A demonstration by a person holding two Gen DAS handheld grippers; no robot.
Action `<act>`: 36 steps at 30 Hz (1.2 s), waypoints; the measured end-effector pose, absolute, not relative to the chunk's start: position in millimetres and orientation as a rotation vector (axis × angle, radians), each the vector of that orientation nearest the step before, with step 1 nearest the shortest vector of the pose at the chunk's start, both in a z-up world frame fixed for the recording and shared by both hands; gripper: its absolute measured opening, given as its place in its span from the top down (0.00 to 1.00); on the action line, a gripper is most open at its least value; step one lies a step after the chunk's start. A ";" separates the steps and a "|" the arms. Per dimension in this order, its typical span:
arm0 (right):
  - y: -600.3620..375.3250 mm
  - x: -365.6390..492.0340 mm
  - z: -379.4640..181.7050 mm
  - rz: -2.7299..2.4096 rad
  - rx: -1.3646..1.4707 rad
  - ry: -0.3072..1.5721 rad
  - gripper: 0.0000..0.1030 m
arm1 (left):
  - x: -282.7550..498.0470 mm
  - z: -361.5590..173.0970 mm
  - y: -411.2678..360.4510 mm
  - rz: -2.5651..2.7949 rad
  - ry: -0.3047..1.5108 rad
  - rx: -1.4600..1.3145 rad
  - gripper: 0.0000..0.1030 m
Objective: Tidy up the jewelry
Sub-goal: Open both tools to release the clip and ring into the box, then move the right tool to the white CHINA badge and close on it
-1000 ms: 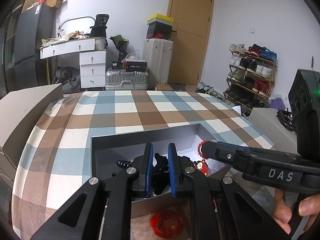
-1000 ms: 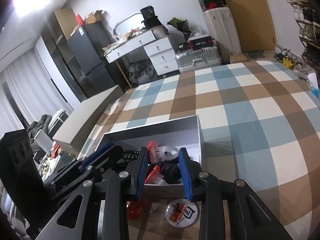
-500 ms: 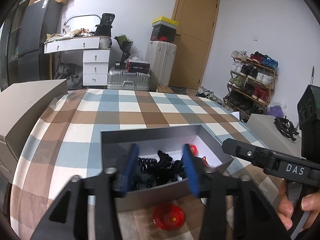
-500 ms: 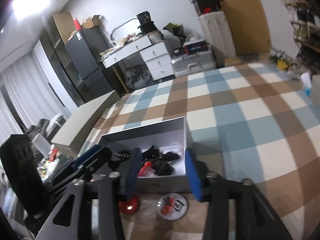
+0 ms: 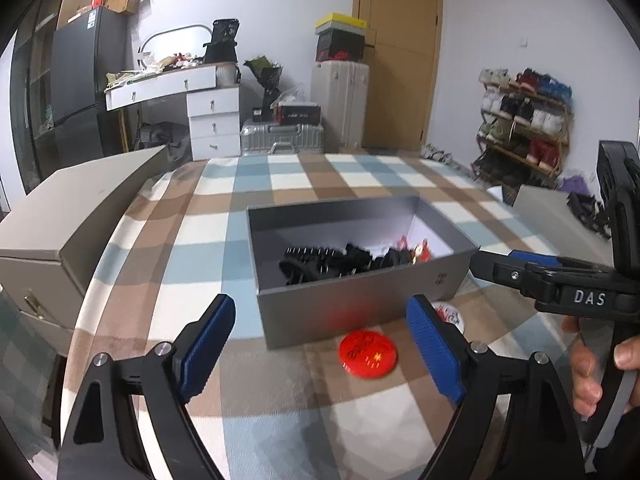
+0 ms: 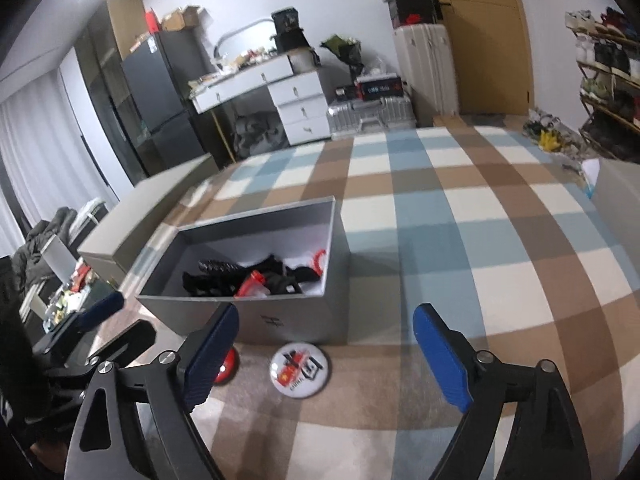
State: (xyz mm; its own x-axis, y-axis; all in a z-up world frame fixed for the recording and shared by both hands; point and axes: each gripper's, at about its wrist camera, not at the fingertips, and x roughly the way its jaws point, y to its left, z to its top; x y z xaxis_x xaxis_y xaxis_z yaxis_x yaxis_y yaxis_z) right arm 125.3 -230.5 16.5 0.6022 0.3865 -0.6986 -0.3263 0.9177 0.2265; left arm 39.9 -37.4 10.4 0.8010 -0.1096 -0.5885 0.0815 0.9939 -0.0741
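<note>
Both wrist views face forward, near, sharing grey box (image 5: 352, 300)

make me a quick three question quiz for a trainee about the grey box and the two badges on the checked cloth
1. True or false: the red badge lies inside the grey box.
2. Which badge lies nearer the right hand-held gripper: A, the red one, or B, the white badge?
3. Fill in: the left hand-held gripper is ____, holding nothing.

Key: 1 false, it lies on the checked cloth in front of the box. 2 B. 3 open.
</note>
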 end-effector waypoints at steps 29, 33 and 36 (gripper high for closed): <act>-188.6 113.0 -27.2 0.415 -0.231 0.959 0.15 | 43.0 -10.9 -38.4 -0.019 0.786 -0.024 0.01; -186.4 112.8 -26.8 0.420 -0.238 0.950 0.21 | 41.2 -9.4 -38.9 -0.021 0.776 -0.023 0.01; -185.8 112.1 -26.0 0.422 -0.236 0.942 0.26 | 42.9 -10.1 -39.2 -0.017 0.783 -0.021 0.01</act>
State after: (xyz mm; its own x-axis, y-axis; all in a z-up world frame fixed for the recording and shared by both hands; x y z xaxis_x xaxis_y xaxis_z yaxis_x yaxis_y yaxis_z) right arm 112.2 -185.8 -26.0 0.5151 0.2463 -0.8210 -0.4489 0.8935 -0.0135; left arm 42.9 -39.2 -10.1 0.7087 -0.0231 -0.7051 0.0078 0.9997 -0.0249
